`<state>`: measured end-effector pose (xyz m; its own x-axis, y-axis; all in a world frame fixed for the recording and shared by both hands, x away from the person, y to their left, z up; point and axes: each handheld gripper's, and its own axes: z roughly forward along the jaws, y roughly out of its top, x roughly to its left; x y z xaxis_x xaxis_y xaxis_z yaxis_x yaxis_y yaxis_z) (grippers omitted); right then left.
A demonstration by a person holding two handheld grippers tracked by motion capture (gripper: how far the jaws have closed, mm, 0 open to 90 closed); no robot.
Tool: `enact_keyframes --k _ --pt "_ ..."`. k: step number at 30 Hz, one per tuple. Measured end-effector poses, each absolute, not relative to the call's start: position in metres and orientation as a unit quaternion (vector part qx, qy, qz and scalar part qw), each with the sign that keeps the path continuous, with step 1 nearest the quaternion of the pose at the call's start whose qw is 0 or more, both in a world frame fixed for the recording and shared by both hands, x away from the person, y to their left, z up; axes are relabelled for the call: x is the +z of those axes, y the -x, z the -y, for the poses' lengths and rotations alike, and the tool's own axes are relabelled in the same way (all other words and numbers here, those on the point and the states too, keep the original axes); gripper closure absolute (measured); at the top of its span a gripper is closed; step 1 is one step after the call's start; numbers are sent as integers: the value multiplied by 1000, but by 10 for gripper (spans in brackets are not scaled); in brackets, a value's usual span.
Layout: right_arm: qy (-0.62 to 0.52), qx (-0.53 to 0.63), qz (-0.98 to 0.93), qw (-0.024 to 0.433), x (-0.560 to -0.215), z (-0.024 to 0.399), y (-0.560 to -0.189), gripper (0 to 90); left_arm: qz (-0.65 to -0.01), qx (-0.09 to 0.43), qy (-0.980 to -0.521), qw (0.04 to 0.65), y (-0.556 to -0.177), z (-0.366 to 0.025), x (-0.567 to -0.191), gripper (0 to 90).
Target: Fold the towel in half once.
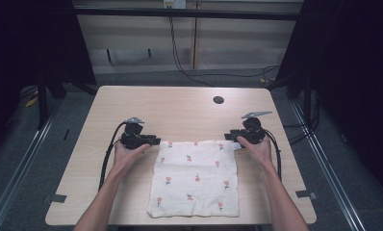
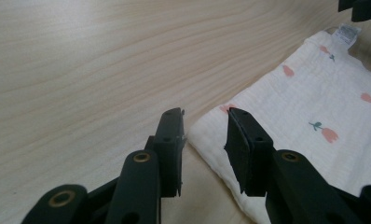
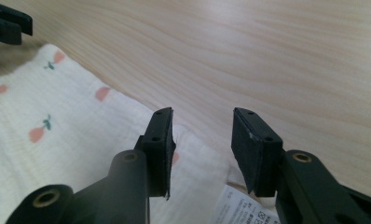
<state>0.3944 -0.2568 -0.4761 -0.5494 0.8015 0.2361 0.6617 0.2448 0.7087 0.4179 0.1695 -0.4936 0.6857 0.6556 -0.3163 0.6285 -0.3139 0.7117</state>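
High view, cloth (image 1: 195,179) far corners between open grippers, bare table (image 1: 180,108) beyond.

Left gripper (image 2: 204,135) with two black jaws parted, straddling the near corner of a cream crinkled cotton cloth printed with small pink flowers (image 2: 314,116); pads clear of the fabric. Cloth flat on pale wood-grain table (image 2: 81,70), white care label (image 2: 347,33) at far corner. Another black gripper (image 2: 363,8) at top right edge.

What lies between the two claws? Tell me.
The cloth's far edge spans the stretch between the left claw and the right claw, as the high view shows; each open claw sits at a far corner.
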Motion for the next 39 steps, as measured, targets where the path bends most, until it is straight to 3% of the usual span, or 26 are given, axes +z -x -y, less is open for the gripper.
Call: enact_keyframes --k 18,21,24,27,39 --pt "-469 361 -802 85 -501 256 -392 607 -409 4 -811 419 -425 -160 -507 638" --pt "-467 361 -802 86 -501 255 -391 666 -397 0 -819 414 -424 -154 -506 674" --pt "-466 359 -804 83 -501 254 -391 790 -396 -3 -814 424 -422 -153 -510 787" --pt "-467 362 -803 75 -502 254 -390 853 -391 4 -816 426 -420 -153 -511 857" --pt "-465 410 -781 75 -486 263 -383 870 -386 30 -806 448 -413 -161 -491 866"
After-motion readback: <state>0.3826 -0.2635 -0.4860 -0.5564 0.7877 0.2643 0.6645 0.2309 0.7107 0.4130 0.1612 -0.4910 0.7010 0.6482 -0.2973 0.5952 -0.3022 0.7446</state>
